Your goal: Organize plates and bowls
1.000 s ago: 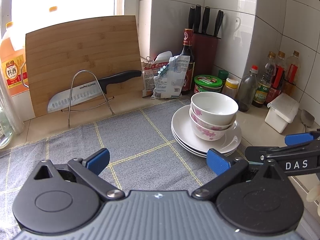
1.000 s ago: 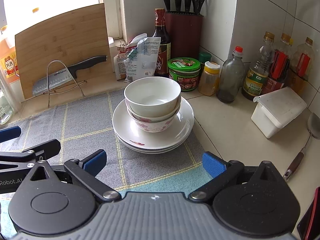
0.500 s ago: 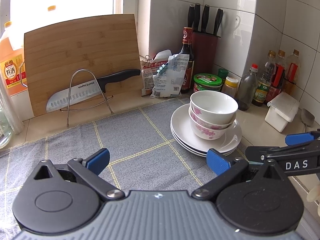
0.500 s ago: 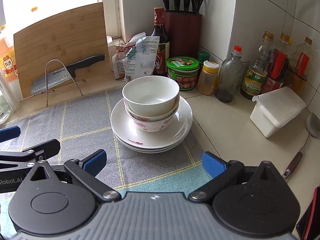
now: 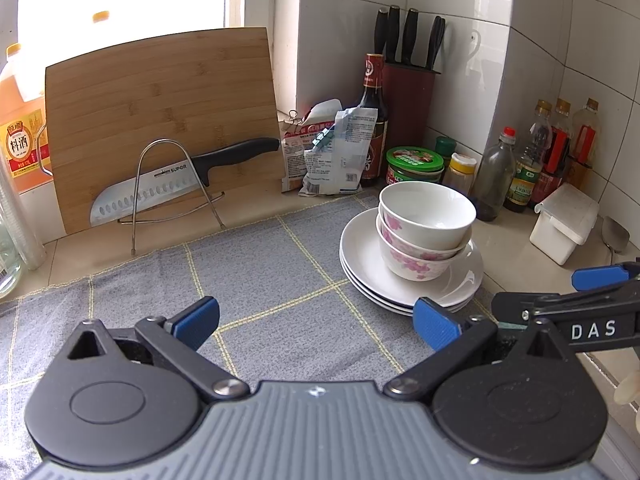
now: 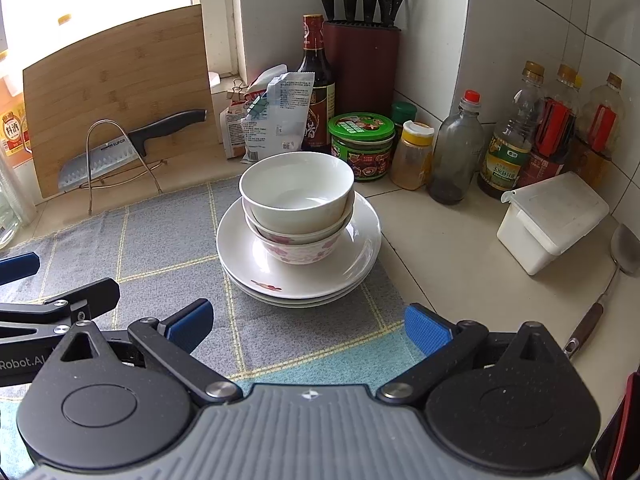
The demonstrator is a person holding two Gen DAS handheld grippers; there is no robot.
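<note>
— So, where are the bowls (image 6: 297, 196)?
— Centre of the frame, nested on the stacked plates (image 6: 256, 260), on the grey cloth (image 6: 160, 232).
— And the fingers?
— Both grippers — left gripper (image 5: 316, 318), right gripper (image 6: 306, 322) — spread apart, empty.

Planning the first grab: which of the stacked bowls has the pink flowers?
The lower bowl, resting directly on the plates; the top bowl nested in it is plain white.

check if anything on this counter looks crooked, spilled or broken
Only the top white bowl stands out: it sits tilted in the floral bowl beneath rather than level. The plate stack lies flat on the grey cloth. No spills or breakage show.
</note>
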